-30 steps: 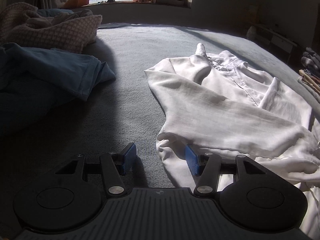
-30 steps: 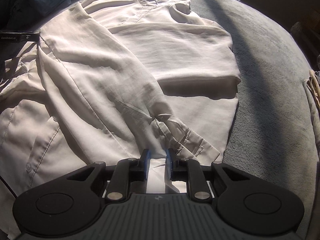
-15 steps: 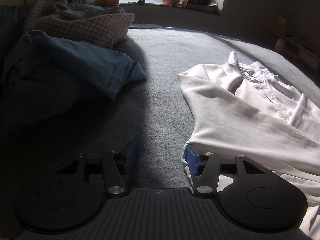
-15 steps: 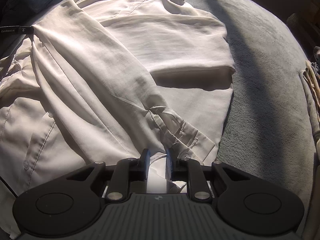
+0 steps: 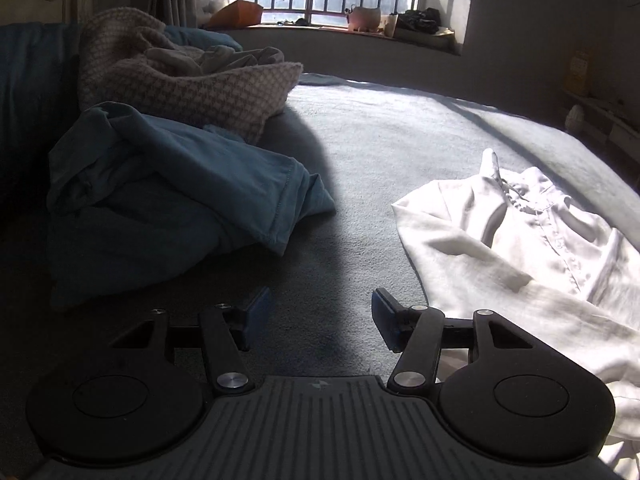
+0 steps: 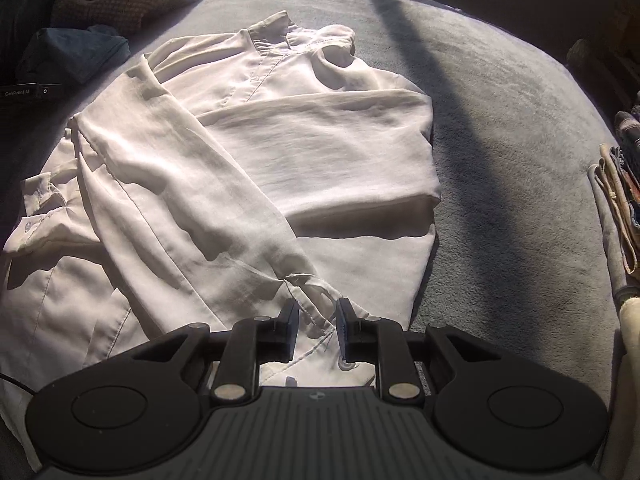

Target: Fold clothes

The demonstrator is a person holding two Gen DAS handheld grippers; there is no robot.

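Right gripper (image 6: 317,322) sits half-spread over the cuff (image 6: 320,300) of the white shirt (image 6: 280,168), gripping nothing. Left gripper (image 5: 320,316) is spread wide over bare grey bed cover (image 5: 372,168), the shirt just beside its right finger. Farther back, a blue garment (image 5: 168,200), then a houndstooth blanket (image 5: 192,92).

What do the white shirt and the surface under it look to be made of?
White shirt: seemingly a thin woven fabric, matte with a slight sheen; it creases finely and drapes limply, with stitched seams and a buttoned placket. Grey surface: apparently a short-pile fleece or plush cover; its nap looks fuzzy and shows no weave. Fibre content cannot be told.
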